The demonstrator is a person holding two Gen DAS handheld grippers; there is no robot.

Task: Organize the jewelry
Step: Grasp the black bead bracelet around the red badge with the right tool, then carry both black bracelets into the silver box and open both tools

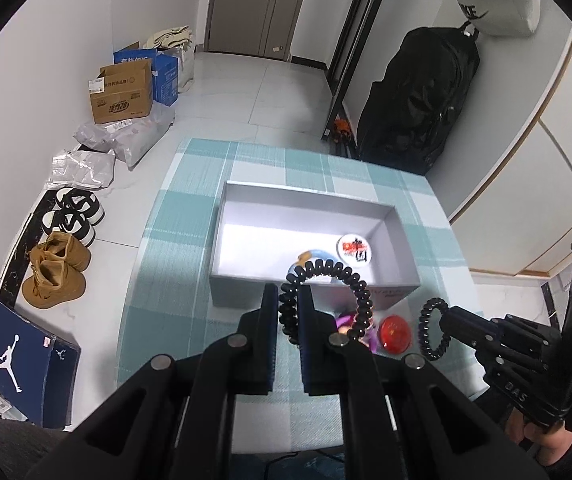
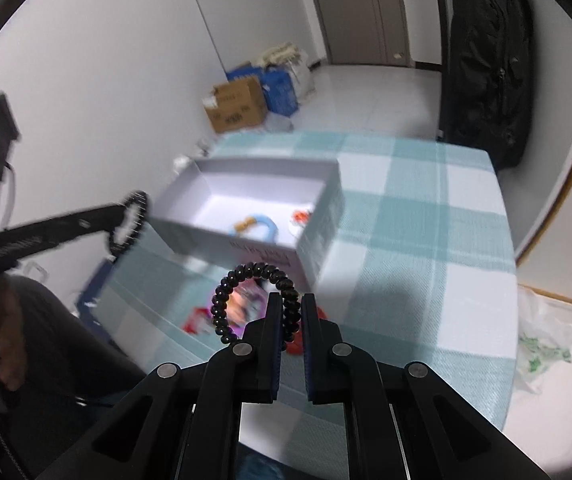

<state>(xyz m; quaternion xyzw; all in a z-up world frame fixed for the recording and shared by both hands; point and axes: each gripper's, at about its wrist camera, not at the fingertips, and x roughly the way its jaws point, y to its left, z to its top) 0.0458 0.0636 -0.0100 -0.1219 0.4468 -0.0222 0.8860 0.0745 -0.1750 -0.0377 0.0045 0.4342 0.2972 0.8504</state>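
Left wrist view: my left gripper [image 1: 289, 300] is clamped on a black spiral hair tie [image 1: 326, 300], held up off the table just short of the near wall of the white box [image 1: 310, 200]. Inside the box lie 1 round white badge [image 1: 356, 250] and 1 pale blue ring [image 1: 318, 258]. On the checked tablecloth [image 1: 190, 208], between me and the box, sit a red badge [image 1: 395, 332] and a purple-printed item [image 1: 346, 322], partly hidden behind the tie. My right gripper [image 1: 442, 320] shows at the right, pinching a second black spiral hair tie [image 1: 432, 330].

Right wrist view: blurred, so detail is uncertain. The right jaws are closed on their tie [image 2: 254, 300], which stands up as a loop above the purple item [image 2: 246, 304]. The left gripper [image 2: 126, 210] hangs beside the box's corner [image 2: 270, 200].

Step in hand, as I judge it: carry each tie forward over the near wall, lower it into bare floor space away from the badge, then release. 1 hand at a time avoids a clash.
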